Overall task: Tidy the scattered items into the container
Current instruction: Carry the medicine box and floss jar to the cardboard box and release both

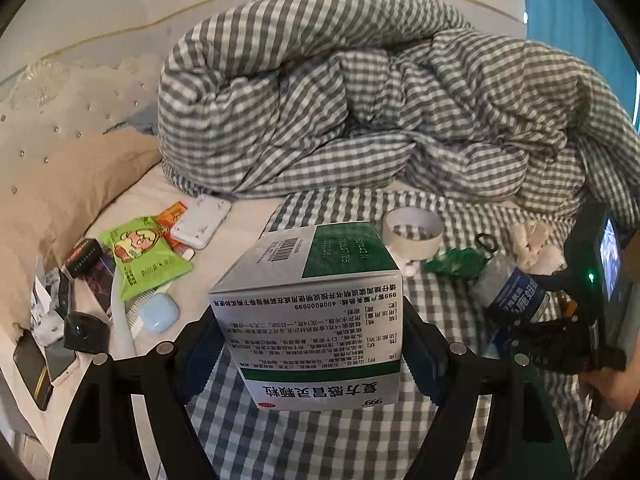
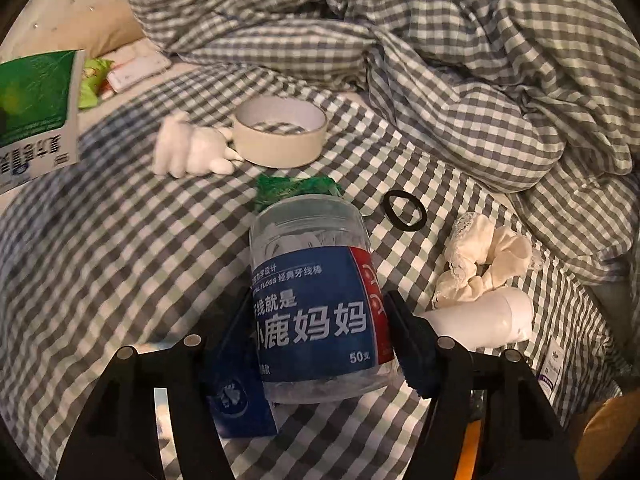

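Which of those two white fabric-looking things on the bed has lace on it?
The cream scrunchie beside the black hair tie; the white glove-like one by the tape roll looks plain.

Medicine box (image 1: 308,312), left wrist view, print upside down to the camera: brand "999", name "复方感冒灵颗粒", phone number "4008000999". A barcode sits on its upper face; the stamped batch and date figures beside it are too faint to read surely.

Clear floss jar (image 2: 316,304), right wrist view, blue label: "小鹿妈妈", "FLOSS 经典牙线棒", "线就是", "50支".

Small print on the white tag (image 2: 554,364) at the right is illegible.
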Motion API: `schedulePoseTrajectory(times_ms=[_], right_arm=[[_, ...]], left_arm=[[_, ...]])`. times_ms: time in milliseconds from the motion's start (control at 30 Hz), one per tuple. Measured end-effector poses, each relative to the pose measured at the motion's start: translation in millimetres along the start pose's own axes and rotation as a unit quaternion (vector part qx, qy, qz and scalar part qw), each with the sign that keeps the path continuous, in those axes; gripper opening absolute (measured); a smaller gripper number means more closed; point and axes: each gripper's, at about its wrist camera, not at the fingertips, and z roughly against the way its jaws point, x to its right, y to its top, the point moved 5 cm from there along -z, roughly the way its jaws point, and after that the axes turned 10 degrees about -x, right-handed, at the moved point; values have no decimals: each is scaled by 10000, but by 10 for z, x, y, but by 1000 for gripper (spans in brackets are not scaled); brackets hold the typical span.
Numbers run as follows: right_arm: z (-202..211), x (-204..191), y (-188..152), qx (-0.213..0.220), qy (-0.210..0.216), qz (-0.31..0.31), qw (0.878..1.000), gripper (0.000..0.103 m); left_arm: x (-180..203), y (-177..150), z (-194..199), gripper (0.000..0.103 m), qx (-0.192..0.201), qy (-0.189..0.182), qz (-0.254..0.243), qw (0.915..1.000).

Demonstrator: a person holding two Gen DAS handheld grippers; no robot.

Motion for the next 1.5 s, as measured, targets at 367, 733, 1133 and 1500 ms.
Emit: schedulePoseTrajectory(times_ms=[367, 733, 1133, 1500], right_arm=[[1414, 610, -310, 1108, 66, -867, 9900, 62], [2659, 2027, -1087, 1513, -865, -1893, 9663, 62], [2714, 3241, -2560, 838, -1638, -3307, 9256, 62], [2432, 3244, -2954, 388, -1420, -3449, 9270, 61]], left_arm=[[503, 219, 580, 82, 489, -320, -101, 9982], [1448, 590, 1231, 82, 1112, -947, -403, 9885], [2431, 594, 1624, 82, 1286, -1650, -722, 9752], [3246, 457, 1836, 82, 1223, -2074, -1100, 9643]])
